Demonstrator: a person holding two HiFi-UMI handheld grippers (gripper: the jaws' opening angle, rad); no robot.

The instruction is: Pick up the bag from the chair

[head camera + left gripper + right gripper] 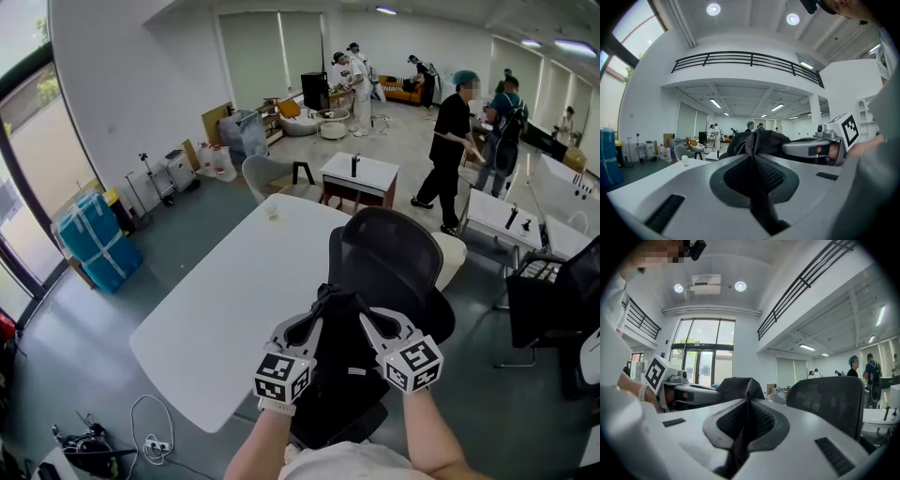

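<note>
A black fabric bag [339,370] hangs in front of the black mesh office chair [392,251], and both grippers hold it at its top. My left gripper [322,316] is shut on a fold of the bag [759,140]. My right gripper [367,319] is shut on another fold of the bag [735,386], close beside the left one. In the left gripper view my left gripper [752,161] pinches the cloth, with the right gripper [820,147] to its right. In the right gripper view my right gripper [747,404] pinches cloth between the left gripper [677,390] and the chair back [829,401]. The bag's lower part hides the seat beneath it.
A white oval table [225,309] lies left of the chair, with a small cup [273,214] at its far end. Another dark chair [553,300] stands at the right. Blue wrapped boxes [94,242] and floor cables [141,433] are at the left. Several people stand at the back.
</note>
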